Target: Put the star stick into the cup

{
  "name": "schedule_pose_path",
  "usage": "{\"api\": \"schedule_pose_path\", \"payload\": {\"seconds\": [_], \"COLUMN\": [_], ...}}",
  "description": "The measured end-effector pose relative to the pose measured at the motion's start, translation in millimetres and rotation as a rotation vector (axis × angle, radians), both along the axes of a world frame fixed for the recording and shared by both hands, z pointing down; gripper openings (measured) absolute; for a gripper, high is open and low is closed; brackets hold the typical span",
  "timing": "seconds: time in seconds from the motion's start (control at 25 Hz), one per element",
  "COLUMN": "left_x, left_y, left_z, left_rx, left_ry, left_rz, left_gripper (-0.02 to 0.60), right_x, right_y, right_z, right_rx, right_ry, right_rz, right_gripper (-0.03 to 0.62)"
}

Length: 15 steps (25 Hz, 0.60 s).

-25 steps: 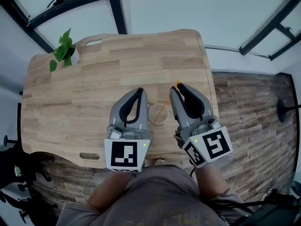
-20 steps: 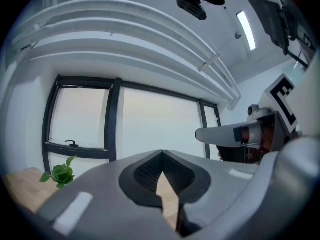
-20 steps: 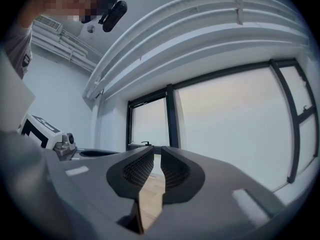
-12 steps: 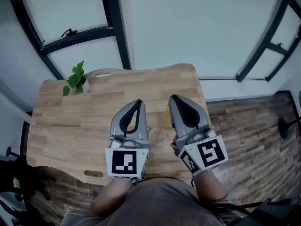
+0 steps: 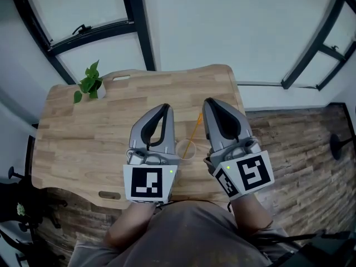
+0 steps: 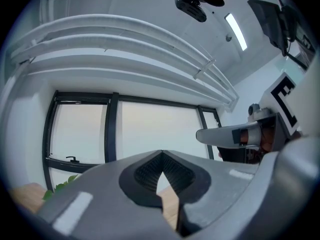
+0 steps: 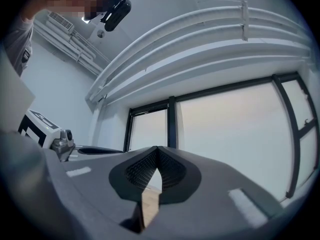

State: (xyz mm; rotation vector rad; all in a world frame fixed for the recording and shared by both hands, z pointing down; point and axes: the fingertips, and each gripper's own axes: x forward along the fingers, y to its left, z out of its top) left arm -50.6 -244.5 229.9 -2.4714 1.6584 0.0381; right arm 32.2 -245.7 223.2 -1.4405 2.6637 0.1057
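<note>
— What's changing across the table (image 5: 83,132)?

— The table itself isn't moving, and the plant (image 5: 89,85) is sitting at its far left corner as before. The grippers are what's changing: both are now hanging higher above the wood than a second ago, pointing roughly level toward the windows.

— And their jaws?

— The left gripper (image 5: 164,108) is showing its pads pressed together with nothing between them. The right gripper (image 5: 211,102) has just been closing; its jaws are now meeting tip to tip, also on nothing.

— So where is the cup (image 5: 185,149)?

— It's standing near the table's front edge, between the two grippers and below them, touching neither.

— And the star stick (image 5: 193,133)?

— It's resting inside the cup, leaning up and to the right over the rim. Its upper end is looking too small for me to make out the star.

— Meaning?

— I'm judging the task as finished: the stick is sitting in the cup, both grippers are empty, and they're pulling clear.
</note>
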Motion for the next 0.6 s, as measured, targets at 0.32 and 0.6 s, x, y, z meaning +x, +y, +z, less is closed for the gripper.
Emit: {"api": "schedule_pose_path", "payload": {"seconds": [0.32, 0.6], "left_x": [1.7, 3.0], "left_y": [-3.1, -5.9], "left_z": [4.0, 5.8], "left_rx": [-0.006, -0.007], "left_ry": [-0.006, -0.008], "left_rz": [0.006, 0.012], "left_gripper": [0.0, 0.0], "right_x": [0.7, 0.8], "right_y": [-0.8, -2.8], "right_z": [4.8, 7.0], "right_rx": [-0.002, -0.001], "right_ry": [0.008, 0.012], "right_rz": [0.007, 0.009], "right_gripper": [0.022, 0.023]}}
